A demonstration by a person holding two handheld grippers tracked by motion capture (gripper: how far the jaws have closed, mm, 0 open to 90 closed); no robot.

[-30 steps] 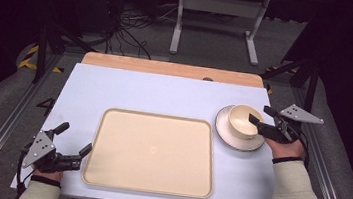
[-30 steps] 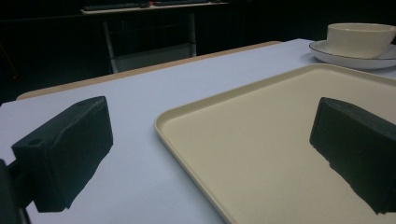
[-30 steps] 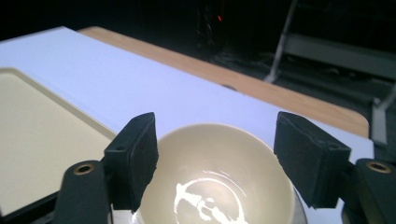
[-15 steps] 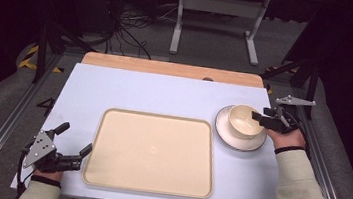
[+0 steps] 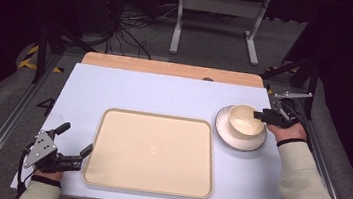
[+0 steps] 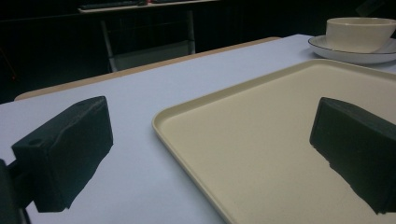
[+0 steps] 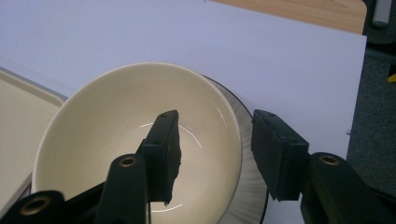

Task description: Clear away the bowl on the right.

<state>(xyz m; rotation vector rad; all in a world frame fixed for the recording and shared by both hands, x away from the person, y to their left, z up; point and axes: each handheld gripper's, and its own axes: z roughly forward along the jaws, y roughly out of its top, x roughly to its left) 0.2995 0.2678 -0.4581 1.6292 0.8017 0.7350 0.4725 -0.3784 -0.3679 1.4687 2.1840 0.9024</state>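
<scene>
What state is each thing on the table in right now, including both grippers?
bowl: upright, empty, sitting on the plate.
plate: flat on the table, right of the tray.
tray: flat, empty.
right gripper: jaws astride the bowl's rim, one inside, one outside, just been closing, not yet pressing.
left gripper: open, holding nothing, at the tray's left edge.

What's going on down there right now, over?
Right gripper straddles the bowl rim, jaws just been closing, not yet clamped. Left gripper open beside the tray. Bowl sits on its saucer. Nothing blocking.
</scene>
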